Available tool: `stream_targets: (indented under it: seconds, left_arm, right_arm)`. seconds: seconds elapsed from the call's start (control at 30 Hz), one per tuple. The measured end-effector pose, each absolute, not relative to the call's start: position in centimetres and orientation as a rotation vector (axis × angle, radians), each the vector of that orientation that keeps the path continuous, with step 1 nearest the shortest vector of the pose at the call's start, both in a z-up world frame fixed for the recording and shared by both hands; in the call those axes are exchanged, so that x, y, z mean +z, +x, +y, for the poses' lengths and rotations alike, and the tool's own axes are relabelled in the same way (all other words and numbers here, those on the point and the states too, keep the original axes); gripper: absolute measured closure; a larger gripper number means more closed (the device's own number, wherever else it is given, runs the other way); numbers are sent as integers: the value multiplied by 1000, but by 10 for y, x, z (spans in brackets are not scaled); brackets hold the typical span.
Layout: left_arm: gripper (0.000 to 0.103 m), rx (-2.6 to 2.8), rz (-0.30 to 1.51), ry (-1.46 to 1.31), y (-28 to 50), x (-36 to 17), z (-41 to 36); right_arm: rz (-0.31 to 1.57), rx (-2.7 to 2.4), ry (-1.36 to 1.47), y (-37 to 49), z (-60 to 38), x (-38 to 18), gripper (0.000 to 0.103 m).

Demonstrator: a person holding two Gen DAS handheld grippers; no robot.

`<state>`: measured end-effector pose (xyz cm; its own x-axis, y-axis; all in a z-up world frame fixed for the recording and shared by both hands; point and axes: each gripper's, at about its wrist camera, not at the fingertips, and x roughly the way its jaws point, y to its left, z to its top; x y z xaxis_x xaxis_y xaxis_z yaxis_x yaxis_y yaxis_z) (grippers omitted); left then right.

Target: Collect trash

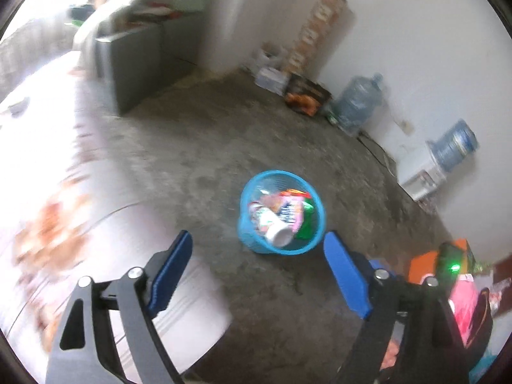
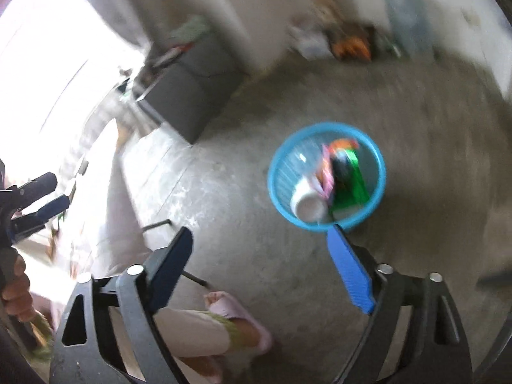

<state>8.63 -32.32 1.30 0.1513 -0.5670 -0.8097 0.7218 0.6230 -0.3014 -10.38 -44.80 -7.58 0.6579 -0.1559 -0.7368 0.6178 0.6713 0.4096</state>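
A round blue mesh basket [image 1: 246,227] stands on the grey concrete floor and holds trash: a white cup [image 1: 279,236], colourful wrappers [image 1: 289,208] and a green packet [image 1: 305,224]. My left gripper [image 1: 257,246] hangs above and in front of it, open, with nothing between its blue fingers. In the right wrist view the same basket [image 2: 377,172] shows the white cup [image 2: 307,203] and green packet [image 2: 350,185]. My right gripper [image 2: 259,240] is open and empty above the floor, its right fingertip overlapping the basket's near rim in the picture. The left gripper [image 2: 48,198] appears at the far left, held by a hand.
A white table with a reddish pattern [image 1: 64,224] lies at left. Grey cabinets [image 1: 134,64] stand beyond it. Water jugs [image 1: 358,102], boxes [image 1: 307,92] and a dispenser [image 1: 422,179] line the far wall. A person's leg and pink slipper [image 2: 236,316] are below the right gripper.
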Motion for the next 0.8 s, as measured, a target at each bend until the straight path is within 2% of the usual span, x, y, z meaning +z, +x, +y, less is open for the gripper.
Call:
stream_targets:
  seconds: [0.1, 0.13, 0.33, 0.43, 0.7, 0.8]
  left_arm:
    - [7, -823, 975, 144, 77, 33, -262]
    - [6, -787, 944, 130, 74, 39, -243]
    - [6, -567, 777, 51, 45, 58, -138]
    - [6, -438, 775, 33, 34, 52, -109]
    - [6, -224, 739, 67, 14, 43, -63]
    - [6, -203, 782, 75, 15, 35, -57]
  right_arm:
    - [689, -462, 546, -93, -413, -45, 8]
    - [672, -453, 502, -90, -403, -37, 8]
    - [621, -400, 306, -74, -344, 1, 8]
    - [619, -376, 257, -66, -320, 10, 8]
    - [680, -322, 137, -53, -262, 6, 8]
    - [730, -323, 86, -47, -245, -6, 8]
